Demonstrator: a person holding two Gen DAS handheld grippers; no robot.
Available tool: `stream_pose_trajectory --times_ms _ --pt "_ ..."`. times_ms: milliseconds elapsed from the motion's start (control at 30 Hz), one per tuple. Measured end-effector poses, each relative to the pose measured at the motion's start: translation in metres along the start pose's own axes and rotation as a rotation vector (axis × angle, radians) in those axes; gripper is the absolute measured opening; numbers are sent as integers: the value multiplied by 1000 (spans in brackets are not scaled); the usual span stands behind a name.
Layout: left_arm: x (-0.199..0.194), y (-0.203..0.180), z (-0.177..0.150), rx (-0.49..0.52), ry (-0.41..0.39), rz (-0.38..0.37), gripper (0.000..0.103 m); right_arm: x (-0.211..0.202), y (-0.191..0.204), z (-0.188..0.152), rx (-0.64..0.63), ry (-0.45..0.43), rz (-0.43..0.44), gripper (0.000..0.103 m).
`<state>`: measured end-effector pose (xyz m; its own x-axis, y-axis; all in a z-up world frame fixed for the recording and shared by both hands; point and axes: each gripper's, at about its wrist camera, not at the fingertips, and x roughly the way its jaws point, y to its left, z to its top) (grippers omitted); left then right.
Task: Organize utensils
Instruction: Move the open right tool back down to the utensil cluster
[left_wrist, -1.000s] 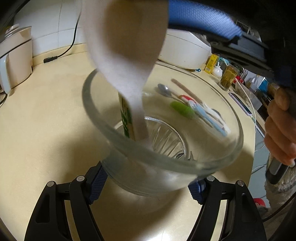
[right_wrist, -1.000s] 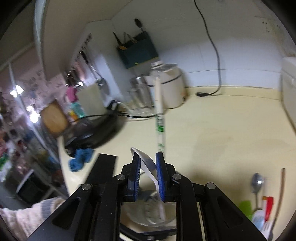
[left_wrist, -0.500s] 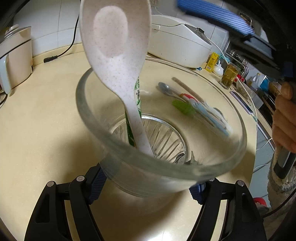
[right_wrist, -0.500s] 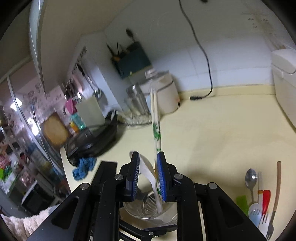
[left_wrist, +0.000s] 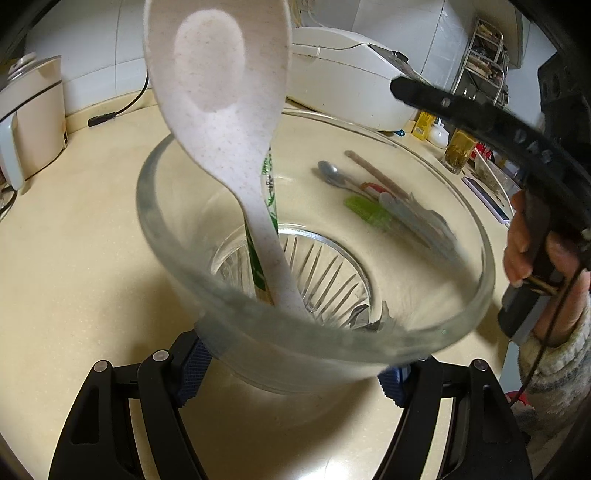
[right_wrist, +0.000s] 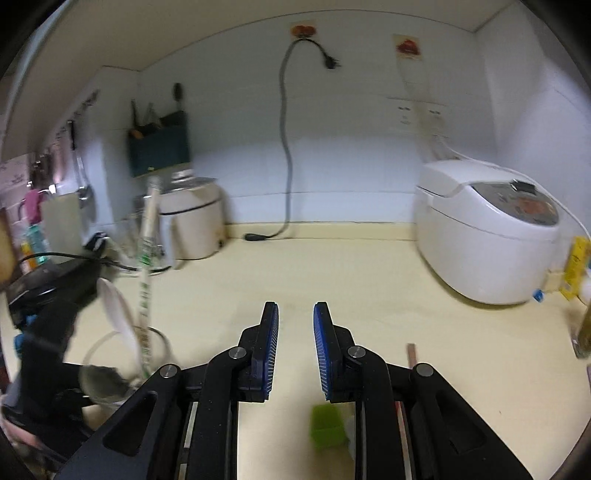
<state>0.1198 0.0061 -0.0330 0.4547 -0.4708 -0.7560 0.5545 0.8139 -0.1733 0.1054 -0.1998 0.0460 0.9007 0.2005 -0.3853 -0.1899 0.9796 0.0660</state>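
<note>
Spoon delivered to glass; right gripper freed

Item: white spoon (left_wrist: 218, 110). Location: standing handle-down in the glass cup (left_wrist: 314, 258), bowl end up, leaning toward 11 o'clock in the left wrist view. Beside it, touching, a green-printed chopstick sleeve (left_wrist: 269, 192). Status changed: a second ago the spoon sat between the right gripper's pads over the cup; now nothing is between them.

Item: right gripper (right_wrist: 295, 347). Jaws parted, empty. Its view has swung away from the cup, which now sits at 8 o'clock, toward the bare counter (right_wrist: 369, 277) and the rice cooker (right_wrist: 487, 236) at 2 o'clock.

Item: left gripper (left_wrist: 291, 365). Clamped on the base of the glass cup, one pad on each side; unchanged from a second ago.

Item: remaining utensils (left_wrist: 384, 206). Metal spoon, green piece, red piece, pale blue pieces, brown stick, lying together on the counter at 2 o'clock beyond the cup. In the right wrist view the green piece (right_wrist: 325, 424) shows at 6 o'clock, just under the jaws.

Assessment: one placement looks complete; the loose pile is probably next for collection.
</note>
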Motion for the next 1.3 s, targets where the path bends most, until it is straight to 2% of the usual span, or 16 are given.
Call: stream_pose_trajectory --times_ms 100,500,600,700,833,1000,1300 --pt "1 -2 0 0 1 2 79 2 -4 -8 -6 6 -37 21" --pt "3 -4 1 -1 2 3 79 -8 -19 -27 34 30 -49 21" --pt "3 -3 1 -5 2 -1 79 -19 -34 -30 92 36 -39 21" --pt "2 -2 0 -4 4 -1 79 -26 -68 -33 246 71 7 21" --pt "2 -1 0 -4 4 -1 79 -34 -105 -38 356 118 -26 21" --pt "2 -1 -1 -2 4 2 79 -39 -122 -45 355 165 -69 21" --pt "2 0 -1 -1 9 3 79 -28 -109 -63 307 266 -61 21"
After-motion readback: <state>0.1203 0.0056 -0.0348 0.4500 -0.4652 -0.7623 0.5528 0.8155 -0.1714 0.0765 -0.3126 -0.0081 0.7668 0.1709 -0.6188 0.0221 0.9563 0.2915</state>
